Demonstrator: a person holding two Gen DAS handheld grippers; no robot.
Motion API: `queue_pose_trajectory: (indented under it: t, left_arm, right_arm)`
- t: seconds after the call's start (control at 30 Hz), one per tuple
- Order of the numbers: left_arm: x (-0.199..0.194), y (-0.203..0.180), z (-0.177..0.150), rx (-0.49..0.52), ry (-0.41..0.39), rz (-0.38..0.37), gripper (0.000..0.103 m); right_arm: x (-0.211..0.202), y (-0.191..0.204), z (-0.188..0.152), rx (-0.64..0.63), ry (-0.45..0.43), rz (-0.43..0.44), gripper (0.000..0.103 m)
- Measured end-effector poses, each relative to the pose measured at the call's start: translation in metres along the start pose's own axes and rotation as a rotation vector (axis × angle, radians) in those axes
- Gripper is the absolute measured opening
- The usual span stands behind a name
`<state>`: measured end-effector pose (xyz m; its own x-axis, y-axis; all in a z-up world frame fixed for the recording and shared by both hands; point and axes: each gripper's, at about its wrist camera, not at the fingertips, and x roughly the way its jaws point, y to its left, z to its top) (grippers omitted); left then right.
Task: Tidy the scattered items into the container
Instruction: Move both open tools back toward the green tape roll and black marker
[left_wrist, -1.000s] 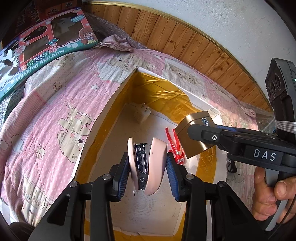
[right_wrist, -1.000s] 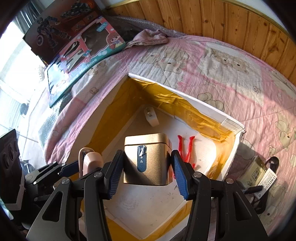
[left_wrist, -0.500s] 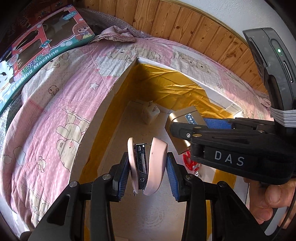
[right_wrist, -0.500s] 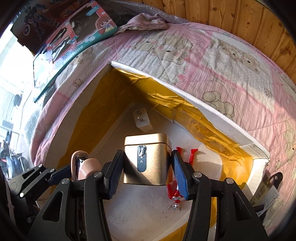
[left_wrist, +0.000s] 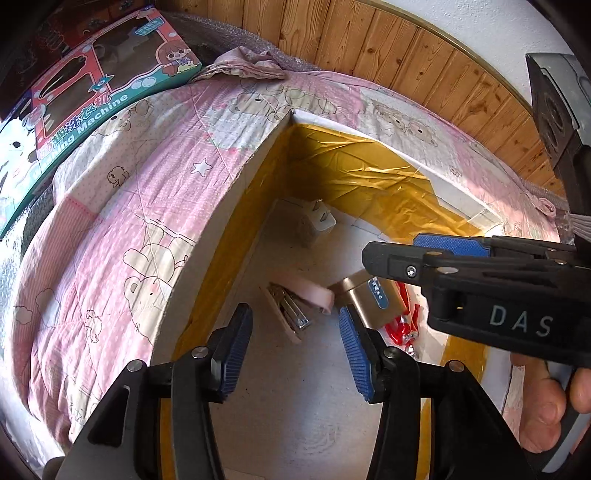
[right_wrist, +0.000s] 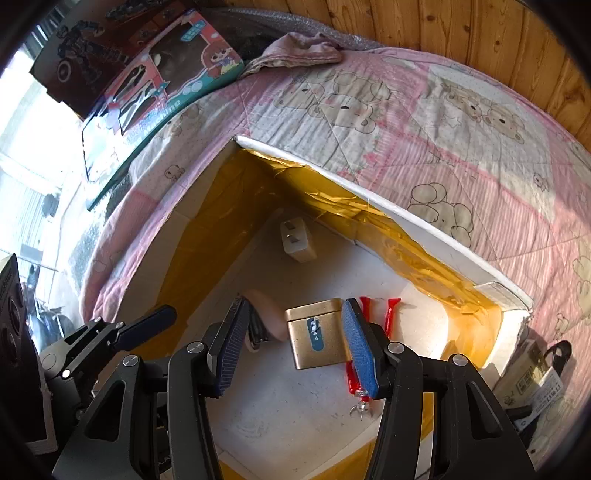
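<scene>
A white box (left_wrist: 236, 192) (right_wrist: 424, 236) with gold-taped inner walls lies on the bed. On its floor lie a pink stapler (left_wrist: 295, 299) (right_wrist: 264, 312), a gold tin (left_wrist: 373, 301) (right_wrist: 319, 334), a red clip tool (left_wrist: 404, 325) (right_wrist: 375, 314) and a white plug adapter (left_wrist: 317, 221) (right_wrist: 297, 240). My left gripper (left_wrist: 295, 350) hangs open above the stapler with nothing held. My right gripper (right_wrist: 295, 343) is open over the tin, its blue pads (right_wrist: 360, 347) apart from the tin's sides. The right gripper also shows at the right of the left wrist view (left_wrist: 480, 280).
A pink bear-print quilt (left_wrist: 129, 192) (right_wrist: 424, 129) surrounds the box. A toy washing machine carton (left_wrist: 92, 88) (right_wrist: 159, 99) lies at the back left. Wood panelling (left_wrist: 369, 51) lines the wall. A small packet and black strap (right_wrist: 539, 376) lie right of the box.
Both grippers opened. The stapler dropped from the left gripper and the gold tin from the right; both now lie on the box floor.
</scene>
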<state>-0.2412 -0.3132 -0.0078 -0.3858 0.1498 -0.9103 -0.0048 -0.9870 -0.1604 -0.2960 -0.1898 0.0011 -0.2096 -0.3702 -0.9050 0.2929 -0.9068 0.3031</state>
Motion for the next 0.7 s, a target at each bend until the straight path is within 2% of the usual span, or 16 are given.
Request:
queue_pose_trajectory:
  t: [0.17,0.27,0.3,0.5,0.7]
  left_arm:
    - [-0.036,-0.001,-0.016,0.007,-0.062,-0.017,0.053]
    - [-0.06,-0.008,-0.031,0.025,-0.11,-0.032,0.053]
    - [-0.067,-0.012,-0.037,0.033,-0.126,-0.037,0.053]
    - [-0.098,-0.036,-0.073,0.087,-0.181,-0.084,0.053]
    - [-0.124,-0.066,-0.107,0.14,-0.213,-0.158,0.053]
  right_arm:
    - [-0.053,0.007,-0.028,-0.011,-0.138,0.093,0.054]
    - [-0.075,0.018,-0.054,-0.051,-0.184,0.134,0.031]
    - [-0.08,0.02,-0.063,-0.055,-0.191,0.152,0.029]
    - [-0.101,0.019,-0.113,-0.04,-0.244,0.205,0.028]
    - [-0.123,-0.018,-0.165,0.063,-0.289,0.255,0.03]
